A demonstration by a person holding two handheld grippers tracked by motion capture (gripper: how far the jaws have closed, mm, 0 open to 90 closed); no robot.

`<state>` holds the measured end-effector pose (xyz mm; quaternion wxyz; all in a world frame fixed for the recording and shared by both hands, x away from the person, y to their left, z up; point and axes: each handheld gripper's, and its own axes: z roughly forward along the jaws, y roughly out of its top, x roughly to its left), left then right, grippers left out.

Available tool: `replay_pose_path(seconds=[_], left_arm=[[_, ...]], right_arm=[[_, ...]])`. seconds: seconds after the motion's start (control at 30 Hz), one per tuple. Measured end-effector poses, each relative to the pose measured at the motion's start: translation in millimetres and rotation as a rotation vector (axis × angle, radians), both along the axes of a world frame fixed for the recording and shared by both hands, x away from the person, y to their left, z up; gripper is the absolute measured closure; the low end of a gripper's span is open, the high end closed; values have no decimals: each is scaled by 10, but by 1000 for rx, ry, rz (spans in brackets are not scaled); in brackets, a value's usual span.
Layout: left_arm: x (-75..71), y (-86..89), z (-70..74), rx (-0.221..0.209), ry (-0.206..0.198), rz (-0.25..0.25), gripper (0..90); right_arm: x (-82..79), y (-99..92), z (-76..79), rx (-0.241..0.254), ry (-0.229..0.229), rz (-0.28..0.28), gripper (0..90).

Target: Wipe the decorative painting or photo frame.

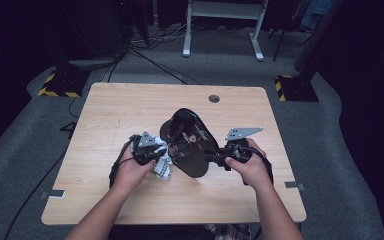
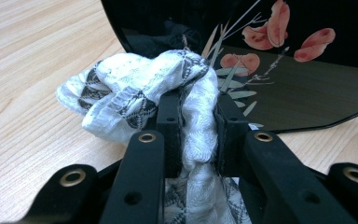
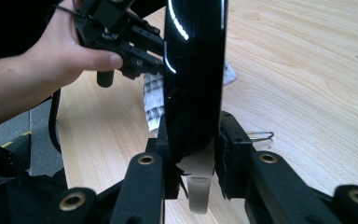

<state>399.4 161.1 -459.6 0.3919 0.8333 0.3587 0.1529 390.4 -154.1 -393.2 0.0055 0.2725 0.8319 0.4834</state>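
Pale wooden surface (image 1: pixel 130 110) in a dark room, with a cable port near its far edge. The landmark is the black lacquered tray (image 1: pixel 192 145), painted with reddish flowers and reeds, held tilted on edge above the middle of the surface.

The right gripper (image 1: pixel 220 157) sits at the tray's right rim; in the right gripper view its jaws are clamped on that rim, the tray standing edge-on between them (image 3: pixel 193 79).

The left gripper (image 1: pixel 161 151) is at the tray's left side, jaws closed on a bunched white cloth with grey pattern (image 2: pixel 140 88). The cloth lies just ahead of those jaws and against the tray's painted inner face (image 2: pixel 270 56).

Judgement: wiping is in hand. The tray's face lies directly in front of the cloth, its long axis running away from the person, so the left hand (image 1: pixel 132 170) is the one placed to sweep along it while the right steadies.
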Motion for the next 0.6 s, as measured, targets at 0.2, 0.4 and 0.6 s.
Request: replay_pose_path(seconds=[0.2, 0.4, 0.6], left_arm=[[-27, -46, 216, -6, -67, -22, 762], [-51, -97, 136, -5, -43, -44, 762], [-78, -141, -9, 2, -1, -51, 759]], right_arm=[[2, -4, -2, 4, 6, -5, 747], [-2, -5, -3, 5, 8, -7, 744], [-2, -2, 0, 4, 6, -8, 744]])
